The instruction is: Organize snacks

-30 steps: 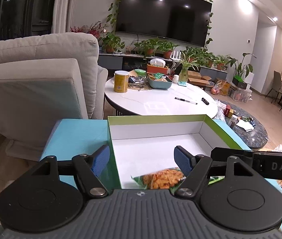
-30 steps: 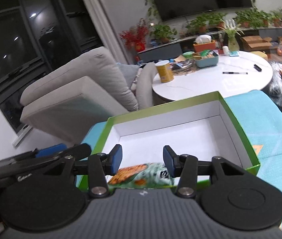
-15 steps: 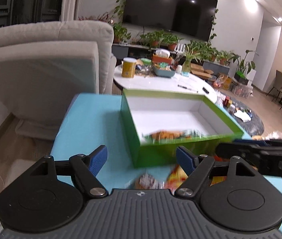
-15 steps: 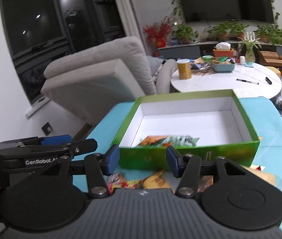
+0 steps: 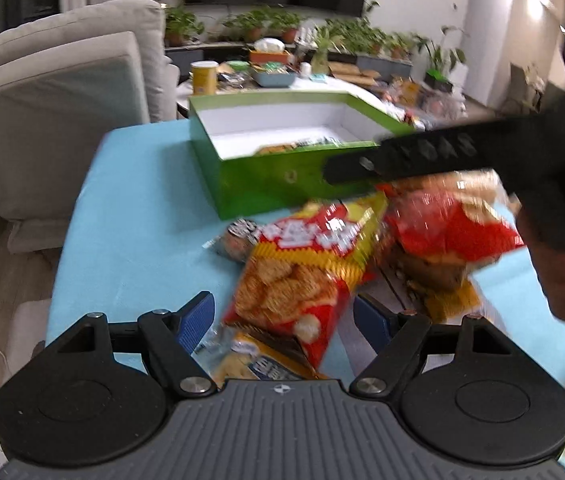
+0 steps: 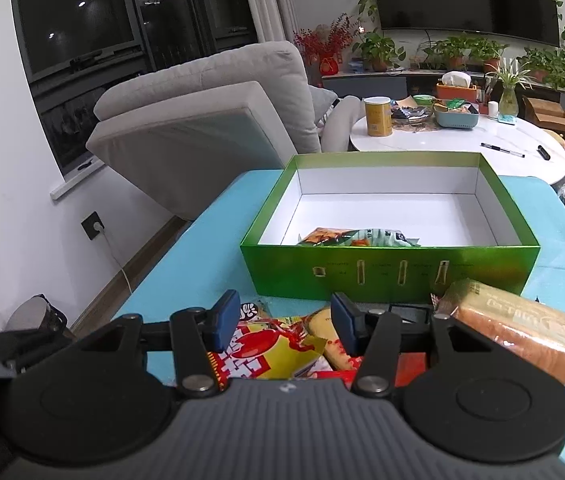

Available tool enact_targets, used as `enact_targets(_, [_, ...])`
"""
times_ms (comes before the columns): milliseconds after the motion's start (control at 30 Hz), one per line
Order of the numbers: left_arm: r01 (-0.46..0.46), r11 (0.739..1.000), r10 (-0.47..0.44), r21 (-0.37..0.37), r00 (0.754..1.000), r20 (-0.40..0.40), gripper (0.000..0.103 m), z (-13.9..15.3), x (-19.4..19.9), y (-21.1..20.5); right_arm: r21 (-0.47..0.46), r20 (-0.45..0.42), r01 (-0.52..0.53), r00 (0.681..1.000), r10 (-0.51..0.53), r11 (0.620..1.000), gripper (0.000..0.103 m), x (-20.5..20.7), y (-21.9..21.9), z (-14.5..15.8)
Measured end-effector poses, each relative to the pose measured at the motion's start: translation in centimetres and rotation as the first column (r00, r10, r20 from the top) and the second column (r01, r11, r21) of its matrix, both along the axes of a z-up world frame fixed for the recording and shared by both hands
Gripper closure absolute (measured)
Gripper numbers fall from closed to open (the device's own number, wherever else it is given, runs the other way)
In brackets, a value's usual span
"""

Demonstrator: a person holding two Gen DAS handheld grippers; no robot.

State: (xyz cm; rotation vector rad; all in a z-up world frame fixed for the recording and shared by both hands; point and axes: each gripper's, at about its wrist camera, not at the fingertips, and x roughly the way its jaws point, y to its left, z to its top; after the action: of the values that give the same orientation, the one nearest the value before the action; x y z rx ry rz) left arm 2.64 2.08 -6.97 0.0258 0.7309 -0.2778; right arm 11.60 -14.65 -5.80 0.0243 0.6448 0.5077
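Note:
A green box [image 6: 390, 276] with white inside stands on the blue table [image 6: 202, 256], and a green snack bag [image 6: 356, 237] lies in it by the near wall. In front of the box is a pile of snacks. My left gripper [image 5: 284, 318] is open low over a red-and-yellow cracker bag [image 5: 294, 272]; the bag lies between the pads, untouched. A red bag [image 5: 450, 228] lies to its right. My right gripper [image 6: 285, 322] is open above the red-and-yellow bag [image 6: 266, 354], with a wrapped bread loaf [image 6: 522, 332] to its right. The right gripper's black arm [image 5: 422, 156] crosses the left wrist view.
A grey armchair [image 6: 210, 120] stands beyond the table's left side. Behind the box is a round white table [image 6: 462, 140] with a yellow can [image 6: 378, 116], a blue tray and pens. A hand [image 5: 562, 280] holds the right gripper's handle.
Both grippers have drawn back out of the box to the snack pile in front of it. The green bag stays in the box. The left jaws stand a little wider.

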Motion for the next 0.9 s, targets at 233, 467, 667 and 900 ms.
enact_targets(233, [-0.010, 0.996, 0.012, 0.093, 1.000, -0.016, 0.028, -1.5, 0.8, -0.3, -0.015, -0.049, -0.009, 0.999, 0.008, 1.000, 0.020, 1.1, 0.8, -1.4])
enact_targets(467, [-0.169, 0.981, 0.170, 0.093, 0.985, -0.004, 0.027, -1.6, 3.0, 3.9, 0.025, -0.123, -0.022, 0.992, 0.024, 0.999, 0.029, 0.5, -0.3, -2.1])
enact_targets(667, [-0.189, 0.980, 0.188, -0.057, 0.982, -0.012, 0.026, -0.8, 3.1, 6.2, 0.024, -0.135, -0.039, 0.990, 0.042, 0.999, 0.029, -0.8, 0.4, -2.2])
enact_targets(900, [-0.235, 0.959, 0.231, -0.158, 0.972, -0.045, 0.026, -0.6, 4.7, 6.4, 0.040, -0.136, 0.048, 0.990, -0.042, 0.998, 0.029, 0.2, 0.4, -1.7])
